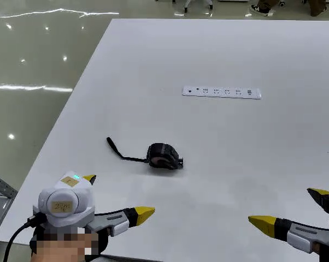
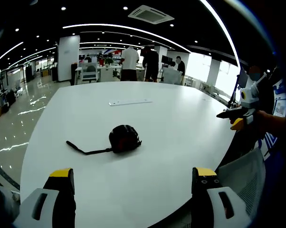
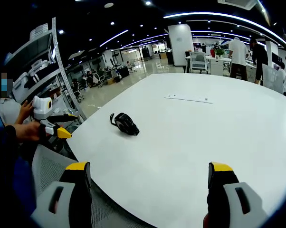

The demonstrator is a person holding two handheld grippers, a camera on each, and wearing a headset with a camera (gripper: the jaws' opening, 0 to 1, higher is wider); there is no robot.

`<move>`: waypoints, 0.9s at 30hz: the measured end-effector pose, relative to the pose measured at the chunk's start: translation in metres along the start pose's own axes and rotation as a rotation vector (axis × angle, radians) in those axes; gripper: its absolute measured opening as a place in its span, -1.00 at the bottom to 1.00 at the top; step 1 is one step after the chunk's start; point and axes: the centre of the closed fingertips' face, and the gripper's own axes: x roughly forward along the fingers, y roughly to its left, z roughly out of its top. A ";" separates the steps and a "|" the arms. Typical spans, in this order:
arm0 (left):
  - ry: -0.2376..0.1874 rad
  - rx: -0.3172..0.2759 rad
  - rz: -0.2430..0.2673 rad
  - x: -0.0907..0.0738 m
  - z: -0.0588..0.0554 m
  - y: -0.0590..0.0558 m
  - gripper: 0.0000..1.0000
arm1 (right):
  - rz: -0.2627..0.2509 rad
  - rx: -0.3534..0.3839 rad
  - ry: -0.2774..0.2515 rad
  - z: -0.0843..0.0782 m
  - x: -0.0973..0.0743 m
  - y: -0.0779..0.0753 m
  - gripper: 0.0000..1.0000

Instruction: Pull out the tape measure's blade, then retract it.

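While both grippers hover over the near edge of the white table (image 1: 219,49), the tape measure (image 1: 164,156) lies untouched farther in, roughly midway between them and well ahead of their yellow tips. It is a dark, rounded case resting on the tabletop, with a black wrist strap (image 1: 119,152) trailing from it towards the left side of the table.

Seen from the head view, the left gripper (image 1: 118,195) sits at the lower left with its jaws spread wide and nothing between them, angled inward towards the case. The right gripper (image 1: 289,206) sits at the lower right, its jaws likewise parted and empty, pointing back across the table. Neither gripper touches the tape measure or the strap.

From the left gripper view, the case lies ahead in the gap between that gripper's two fingers, slightly left of centre, strap end nearer the left finger. From the right gripper view, it lies ahead and left of centre, nearer the left finger.

Beyond the tape measure, well apart from it, a white power strip (image 1: 221,92) lies flat on the table.
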 end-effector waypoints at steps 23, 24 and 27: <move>0.005 0.012 0.009 -0.022 0.003 0.008 1.00 | -0.020 -0.008 -0.010 0.000 -0.026 0.003 1.00; 0.008 0.016 0.013 -0.022 0.003 0.009 1.00 | -0.018 -0.009 -0.010 0.000 -0.025 0.004 1.00; 0.008 0.013 0.020 -0.024 0.003 0.011 1.00 | -0.017 -0.010 -0.007 0.000 -0.025 0.004 1.00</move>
